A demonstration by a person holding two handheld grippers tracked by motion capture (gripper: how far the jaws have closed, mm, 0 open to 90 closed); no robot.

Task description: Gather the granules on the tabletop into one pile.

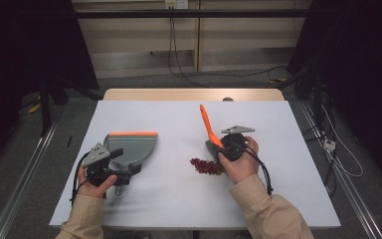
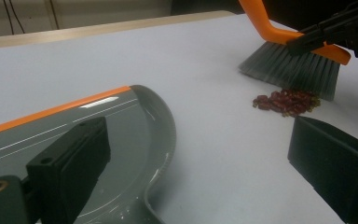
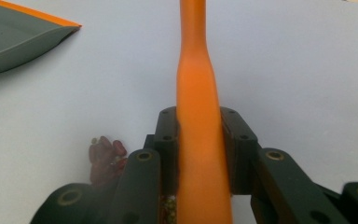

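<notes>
We work at a pale grey table [image 1: 179, 199] set in a dark room, with cables trailing along the wall behind it. Our right gripper [image 1: 227, 148] is clamped on the orange handle of a brush [image 1: 208, 124]; in the right gripper view the two black jaws press the handle from both sides, and the handle [image 3: 196, 84] runs straight up between them. From above, the handle leans up and away from us, toward the table's far edge. In the left gripper view the brush's grey bristles [image 2: 291, 70] rest on the table, and a small heap of dark red bits [image 2: 285, 101] lies right against their near edge. From the high view that heap [image 1: 205, 166] sits just to the left of our right hand [image 1: 239, 164], near the middle of the table. Well apart from it, on the left side, lies a grey dustpan [image 1: 132, 148] with an orange lip [image 1: 133, 134] along its far edge. Our left gripper [image 1: 110, 168] is at the pan's near end by its handle; in the left gripper view its jaws stand wide apart, one over the pan's floor [image 2: 121, 140] and one over bare table, and we cannot tell whether they hold the pan.
</notes>
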